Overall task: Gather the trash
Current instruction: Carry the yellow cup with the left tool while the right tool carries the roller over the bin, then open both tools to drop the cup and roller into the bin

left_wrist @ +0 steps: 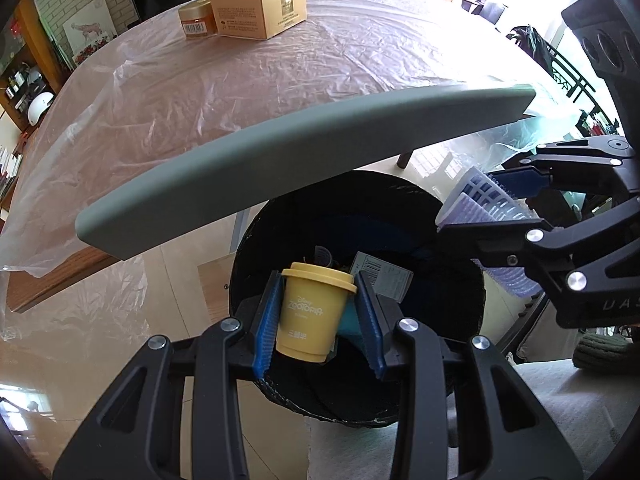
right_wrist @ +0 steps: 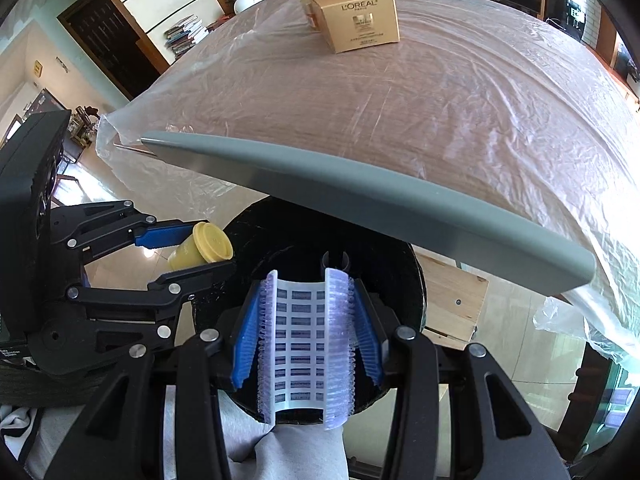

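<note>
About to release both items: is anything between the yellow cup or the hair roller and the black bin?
Nothing visible. The yellow cup and hair roller both hang over the open black bin; the grey chair back sits beyond them, not underneath.

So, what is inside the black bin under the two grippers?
In the black bin a white barcode label and a dark scrap lie on the black liner. The held yellow cup and the left gripper cover the rest of the bottom.

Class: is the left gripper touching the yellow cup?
Touching. The left wrist view shows the left gripper with both blue pads pressed against the yellow cup.
</note>
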### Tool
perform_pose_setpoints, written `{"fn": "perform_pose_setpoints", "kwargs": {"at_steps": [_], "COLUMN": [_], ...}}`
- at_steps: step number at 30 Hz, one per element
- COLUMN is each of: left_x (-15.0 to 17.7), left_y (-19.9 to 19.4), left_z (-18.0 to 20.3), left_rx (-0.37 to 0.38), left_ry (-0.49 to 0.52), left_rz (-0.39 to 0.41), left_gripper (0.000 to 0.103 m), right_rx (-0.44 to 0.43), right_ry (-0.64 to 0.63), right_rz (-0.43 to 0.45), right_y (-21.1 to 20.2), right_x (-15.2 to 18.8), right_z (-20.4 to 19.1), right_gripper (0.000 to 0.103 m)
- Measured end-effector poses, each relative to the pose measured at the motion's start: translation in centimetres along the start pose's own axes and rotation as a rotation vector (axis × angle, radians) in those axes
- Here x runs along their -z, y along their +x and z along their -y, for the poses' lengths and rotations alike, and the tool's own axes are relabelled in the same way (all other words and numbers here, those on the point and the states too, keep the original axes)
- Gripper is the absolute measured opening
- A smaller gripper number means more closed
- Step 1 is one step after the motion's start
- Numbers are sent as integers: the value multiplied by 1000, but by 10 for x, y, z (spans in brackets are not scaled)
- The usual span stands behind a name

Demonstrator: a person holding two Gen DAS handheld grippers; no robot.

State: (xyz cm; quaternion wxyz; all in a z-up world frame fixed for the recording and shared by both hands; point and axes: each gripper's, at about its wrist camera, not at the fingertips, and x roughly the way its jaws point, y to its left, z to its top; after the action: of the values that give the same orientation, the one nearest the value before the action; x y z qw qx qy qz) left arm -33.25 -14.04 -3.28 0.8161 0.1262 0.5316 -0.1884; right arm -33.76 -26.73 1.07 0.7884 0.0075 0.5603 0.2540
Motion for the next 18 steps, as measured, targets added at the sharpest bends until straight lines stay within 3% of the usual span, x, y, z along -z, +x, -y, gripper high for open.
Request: {"fn": "perform_pose_setpoints", "kwargs": {"at_steps": [18], "left_x": [-2], "left_y": [10], "left_z": [-5], "left_rx": [1], "left_ry": [2], "left_rz": [-10], "left_gripper": [38], "right_rx": [5], "right_ry": [12], "right_rz": [-21], "right_y": [12], "right_x": [2], "right_z": [2], "right_gripper": [43]}}
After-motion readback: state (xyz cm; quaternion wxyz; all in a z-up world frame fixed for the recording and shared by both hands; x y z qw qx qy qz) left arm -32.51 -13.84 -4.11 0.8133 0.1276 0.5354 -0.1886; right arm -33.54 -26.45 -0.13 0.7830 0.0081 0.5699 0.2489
